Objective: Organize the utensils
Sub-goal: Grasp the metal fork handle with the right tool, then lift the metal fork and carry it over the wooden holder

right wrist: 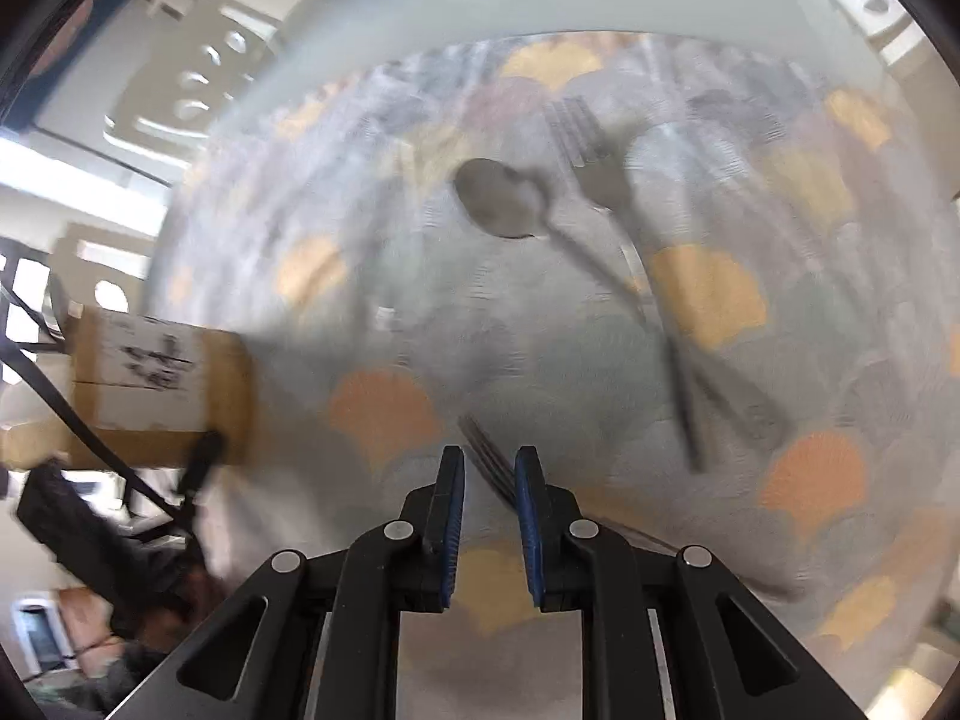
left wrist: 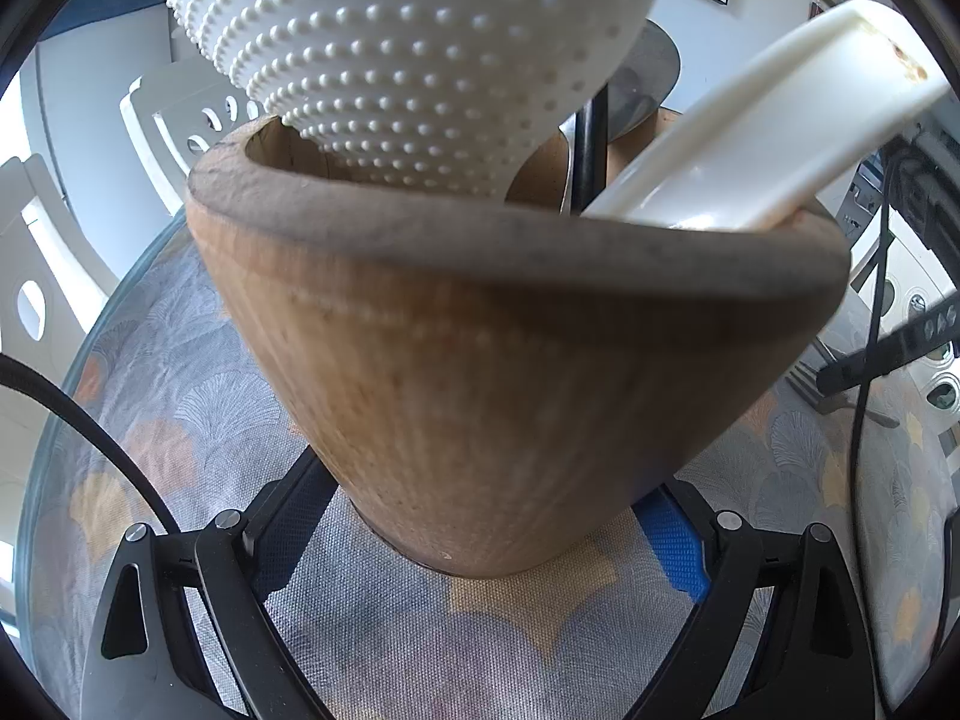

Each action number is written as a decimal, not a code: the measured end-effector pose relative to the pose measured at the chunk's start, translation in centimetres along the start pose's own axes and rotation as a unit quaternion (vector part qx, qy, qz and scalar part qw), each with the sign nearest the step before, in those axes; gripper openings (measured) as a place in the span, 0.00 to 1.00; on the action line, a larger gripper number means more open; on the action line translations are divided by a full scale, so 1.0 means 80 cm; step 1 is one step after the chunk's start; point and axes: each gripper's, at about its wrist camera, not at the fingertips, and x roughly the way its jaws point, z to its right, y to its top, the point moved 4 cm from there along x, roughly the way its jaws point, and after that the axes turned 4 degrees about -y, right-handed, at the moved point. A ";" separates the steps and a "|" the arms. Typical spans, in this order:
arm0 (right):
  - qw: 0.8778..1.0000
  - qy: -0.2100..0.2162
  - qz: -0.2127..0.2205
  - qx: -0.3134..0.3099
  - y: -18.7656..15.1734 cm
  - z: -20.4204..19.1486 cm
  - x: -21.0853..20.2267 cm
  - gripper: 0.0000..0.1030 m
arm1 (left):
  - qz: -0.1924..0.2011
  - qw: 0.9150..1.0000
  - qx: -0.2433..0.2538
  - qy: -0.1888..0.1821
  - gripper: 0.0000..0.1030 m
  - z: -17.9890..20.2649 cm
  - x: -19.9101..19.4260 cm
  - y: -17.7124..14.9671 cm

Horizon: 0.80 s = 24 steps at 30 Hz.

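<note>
Fork (right wrist: 489, 462) caught between the narrowed blue pads (right wrist: 453, 516) of the right gripper (right wrist: 489, 468), tines poking out ahead of the tips, handle running back under the right finger; picture blurred. Ahead of it on the patterned tablecloth (right wrist: 384, 402) lie a spoon (right wrist: 510, 204) and a second fork (right wrist: 600, 174), handles crossing. Left gripper (left wrist: 480, 540) clamps the base of a wooden holder (left wrist: 480, 360), one finger each side. Rising from the holder ahead: a white studded utensil (left wrist: 408, 48) and a white flat handle (left wrist: 768, 132).
</note>
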 end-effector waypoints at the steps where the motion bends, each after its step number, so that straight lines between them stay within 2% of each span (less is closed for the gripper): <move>1: 0.999 -0.027 -0.013 -0.024 -0.001 0.000 0.004 0.22 | 0.000 1.000 0.000 0.000 0.91 0.000 0.000 0.000; 6: 0.987 -0.107 -0.018 -0.114 -0.022 -0.020 0.015 0.23 | 0.000 1.000 0.000 0.000 0.91 -0.001 0.000 0.000; 12: 0.983 -0.133 -0.005 -0.129 -0.019 -0.049 0.028 0.23 | 0.000 1.000 0.000 0.000 0.91 -0.001 0.000 0.001; 13: 0.981 -0.138 -0.003 -0.133 -0.017 -0.057 0.031 0.17 | 0.000 1.000 0.000 0.000 0.91 -0.001 0.000 0.001; 14: 0.981 -0.136 -0.002 -0.138 -0.016 -0.063 0.031 0.09 | 0.000 1.000 0.000 0.000 0.91 -0.001 0.000 0.001; 20: 0.984 -0.124 0.014 -0.129 -0.012 -0.092 0.030 0.07 | 0.000 1.000 0.000 0.000 0.91 -0.001 0.000 0.001; 24: 0.984 -0.112 0.049 -0.133 -0.004 -0.108 -0.007 0.06 | 0.000 1.000 0.000 0.000 0.91 -0.002 -0.001 0.001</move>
